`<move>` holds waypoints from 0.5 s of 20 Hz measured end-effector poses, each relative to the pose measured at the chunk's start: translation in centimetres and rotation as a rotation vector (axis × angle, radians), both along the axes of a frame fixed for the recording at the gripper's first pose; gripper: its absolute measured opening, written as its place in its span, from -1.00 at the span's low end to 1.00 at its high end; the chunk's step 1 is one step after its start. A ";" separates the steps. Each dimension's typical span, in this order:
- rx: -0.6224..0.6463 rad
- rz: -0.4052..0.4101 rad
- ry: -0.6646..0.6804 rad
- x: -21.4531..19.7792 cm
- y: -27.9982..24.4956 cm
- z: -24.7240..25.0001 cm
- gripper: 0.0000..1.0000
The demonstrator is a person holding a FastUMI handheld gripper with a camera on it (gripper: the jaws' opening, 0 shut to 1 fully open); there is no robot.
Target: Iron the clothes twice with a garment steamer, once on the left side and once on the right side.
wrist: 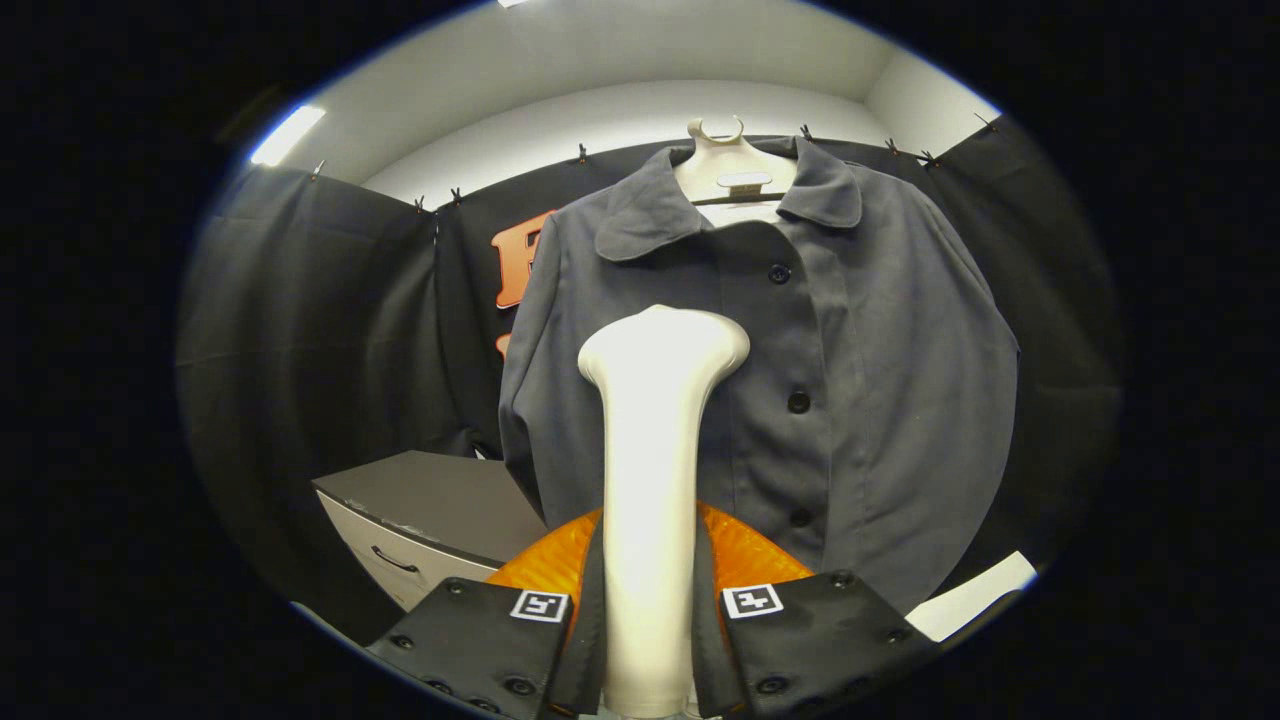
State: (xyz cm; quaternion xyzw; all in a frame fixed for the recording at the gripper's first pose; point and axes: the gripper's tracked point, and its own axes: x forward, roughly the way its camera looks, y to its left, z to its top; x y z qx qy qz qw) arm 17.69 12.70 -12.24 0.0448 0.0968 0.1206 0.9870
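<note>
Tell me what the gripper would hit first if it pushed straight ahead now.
Probably the grey shirt. The gripper is shut on the steamer, whose head points at the hanging shirt's front; the gap is unclear.

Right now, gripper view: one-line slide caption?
Gripper jaws shut on white plastic garment steamer handle, its head raised before dark grey buttoned shirt on a white hanger.

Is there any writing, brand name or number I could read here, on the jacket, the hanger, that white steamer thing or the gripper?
None can be read.
Hanger: a small pale plate on its neck, too blurred to read.
Gripper, shut on the steamer: two square black-and-white coded markers, patterns and not words.
Jacket: plain grey cloth and dark buttons, no label showing.
Cabinet: no writing visible.
</note>
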 end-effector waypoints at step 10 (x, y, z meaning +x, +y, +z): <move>0.005 -0.030 0.047 -1.8 -0.4 -4.7 -0.16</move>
